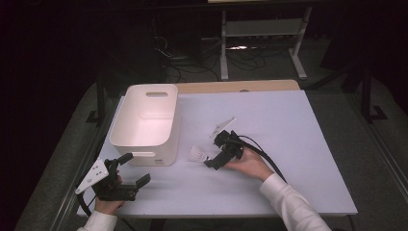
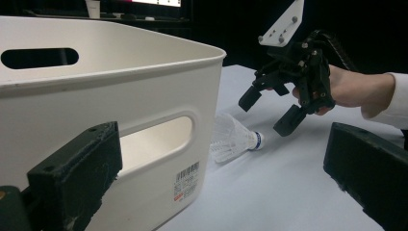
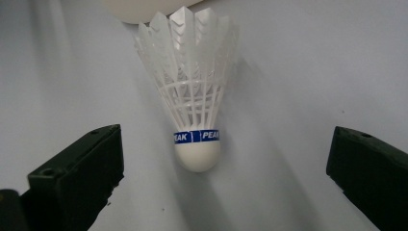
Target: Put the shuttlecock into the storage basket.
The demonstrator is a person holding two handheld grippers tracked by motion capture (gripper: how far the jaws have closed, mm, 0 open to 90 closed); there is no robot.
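Shuttlecock [image 3: 195, 118] lies on the worktop [image 1: 288, 144] beside the bin [image 1: 146, 122]; your right tool [image 1: 210, 162] is spread wide, just short of it.

shuttlecock [image 3: 195, 101]: blue band around the cork base reads "PEAK" twice, white letters, seen in the right gripper view | white bin [image 2: 110, 96]: sticker with a barcode and small red and black print low on its front wall, seen in the left gripper view, too small to read
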